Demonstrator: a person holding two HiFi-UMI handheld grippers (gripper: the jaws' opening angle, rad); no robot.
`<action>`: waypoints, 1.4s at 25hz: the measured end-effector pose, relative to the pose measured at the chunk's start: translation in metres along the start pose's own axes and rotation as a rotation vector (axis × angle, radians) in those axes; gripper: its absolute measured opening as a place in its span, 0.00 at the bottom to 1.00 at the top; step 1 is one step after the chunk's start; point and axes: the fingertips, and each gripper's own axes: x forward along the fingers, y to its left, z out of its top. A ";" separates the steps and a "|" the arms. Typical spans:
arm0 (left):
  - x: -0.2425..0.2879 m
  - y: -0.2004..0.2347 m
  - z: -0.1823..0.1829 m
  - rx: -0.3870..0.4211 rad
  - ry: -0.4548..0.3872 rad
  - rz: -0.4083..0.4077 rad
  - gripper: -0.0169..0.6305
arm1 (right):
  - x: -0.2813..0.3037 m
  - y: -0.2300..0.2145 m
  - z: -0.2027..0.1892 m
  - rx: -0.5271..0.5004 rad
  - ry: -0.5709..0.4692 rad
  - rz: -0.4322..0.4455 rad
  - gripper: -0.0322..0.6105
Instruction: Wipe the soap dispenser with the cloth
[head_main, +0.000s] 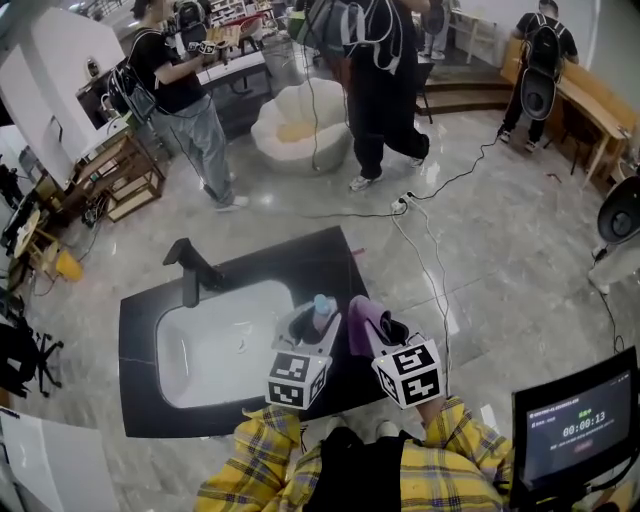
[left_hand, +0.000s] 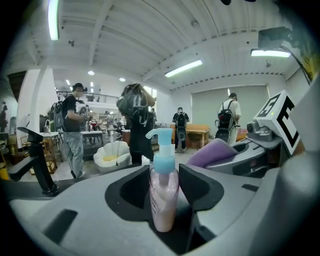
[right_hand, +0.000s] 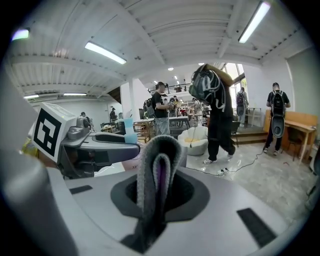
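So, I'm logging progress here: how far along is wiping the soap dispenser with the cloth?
Done: the left gripper grips the soap dispenser, and the right gripper pinches the folded cloth. In hand: the two are held side by side, with the cloth not touching the dispenser. Left: the wiping itself.

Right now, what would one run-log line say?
left tool: shut on soap dispenser | right tool: shut on cloth | cloth apart from soap dispenser
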 end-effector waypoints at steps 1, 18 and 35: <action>0.000 0.000 0.000 0.010 0.002 -0.027 0.30 | 0.000 -0.001 0.001 0.002 -0.002 -0.004 0.12; -0.007 -0.002 -0.005 0.189 0.006 -0.552 0.30 | 0.002 0.002 0.022 0.058 -0.053 0.001 0.12; -0.018 -0.007 -0.011 0.289 0.005 -0.931 0.30 | -0.009 0.001 0.030 0.078 -0.075 -0.014 0.12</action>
